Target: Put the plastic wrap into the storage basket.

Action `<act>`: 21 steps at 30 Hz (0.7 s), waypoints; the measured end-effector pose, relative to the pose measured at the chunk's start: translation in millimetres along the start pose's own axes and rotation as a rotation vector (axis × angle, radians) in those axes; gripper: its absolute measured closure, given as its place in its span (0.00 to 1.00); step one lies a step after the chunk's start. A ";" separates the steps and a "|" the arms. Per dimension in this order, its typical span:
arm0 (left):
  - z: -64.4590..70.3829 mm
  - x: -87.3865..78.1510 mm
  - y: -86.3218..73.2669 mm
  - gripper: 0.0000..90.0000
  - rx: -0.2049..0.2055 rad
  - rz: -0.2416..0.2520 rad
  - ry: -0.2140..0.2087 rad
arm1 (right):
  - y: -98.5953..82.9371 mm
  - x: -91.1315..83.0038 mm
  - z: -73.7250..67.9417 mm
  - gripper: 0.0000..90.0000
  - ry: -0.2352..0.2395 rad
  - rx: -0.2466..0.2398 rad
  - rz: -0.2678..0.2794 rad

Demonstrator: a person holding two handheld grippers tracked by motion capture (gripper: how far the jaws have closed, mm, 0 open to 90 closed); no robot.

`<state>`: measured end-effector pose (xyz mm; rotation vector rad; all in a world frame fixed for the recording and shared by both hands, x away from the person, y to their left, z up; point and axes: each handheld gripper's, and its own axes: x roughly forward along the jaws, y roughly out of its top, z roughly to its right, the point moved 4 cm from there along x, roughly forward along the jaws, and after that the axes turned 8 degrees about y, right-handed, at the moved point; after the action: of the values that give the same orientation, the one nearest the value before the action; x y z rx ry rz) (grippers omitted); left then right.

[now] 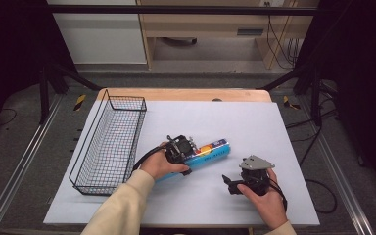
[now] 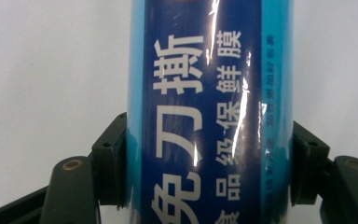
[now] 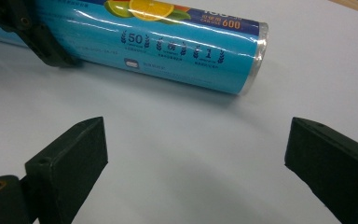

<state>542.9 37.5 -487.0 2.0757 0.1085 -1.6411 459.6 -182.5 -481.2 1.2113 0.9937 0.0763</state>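
A blue tube-shaped roll of cling film [image 1: 211,150] with white lettering and fruit pictures lies on the white mat, slanting up to the right. My left gripper [image 1: 181,149] is shut on its lower-left half; in the left gripper view the roll [image 2: 205,93] runs up between the two black pads [image 2: 114,158], which press on its sides. My right gripper [image 1: 231,185] stands open low over the mat, a little in front of the roll's right end. In the right gripper view its jaws [image 3: 196,154] are wide apart with bare mat between them, and the roll [image 3: 168,42] lies beyond.
A black wire basket [image 1: 108,142] stands along the left side of the white mat [image 1: 235,122], close to my left forearm. A strip of wooden tabletop [image 1: 186,94] shows at the far edge. The left gripper's jaw [image 3: 37,35] shows at the upper left of the right gripper view.
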 end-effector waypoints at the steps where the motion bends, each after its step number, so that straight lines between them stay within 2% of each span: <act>1: 0.3 -0.8 0.2 0.35 0.003 0.003 0.005 | -0.1 0.1 -0.1 0.07 0.001 0.004 -0.001; 9: 3.2 -6.9 1.6 0.35 0.002 0.024 0.027 | -0.1 0.3 0.8 0.07 -0.002 -0.011 0.001; 10: 3.6 -8.0 1.8 0.35 0.003 0.027 0.028 | 0.0 -0.2 -0.1 0.07 0.001 0.003 -0.001; 16: 6.4 -15.2 4.3 0.35 -0.019 0.064 0.038 | 0.2 -1.7 1.0 0.07 -0.003 0.001 0.007; 18: 7.0 -22.0 6.4 0.35 -0.010 0.081 0.057 | 0.4 -1.8 0.9 0.07 -0.003 -0.001 0.007; 21: 9.3 -28.3 7.5 0.35 -0.021 0.098 0.069 | 0.5 -2.1 0.4 0.07 -0.005 0.000 0.009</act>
<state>529.5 33.7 -459.7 2.0886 0.0461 -1.5047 458.9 -183.8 -479.6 1.2157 0.9845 0.0803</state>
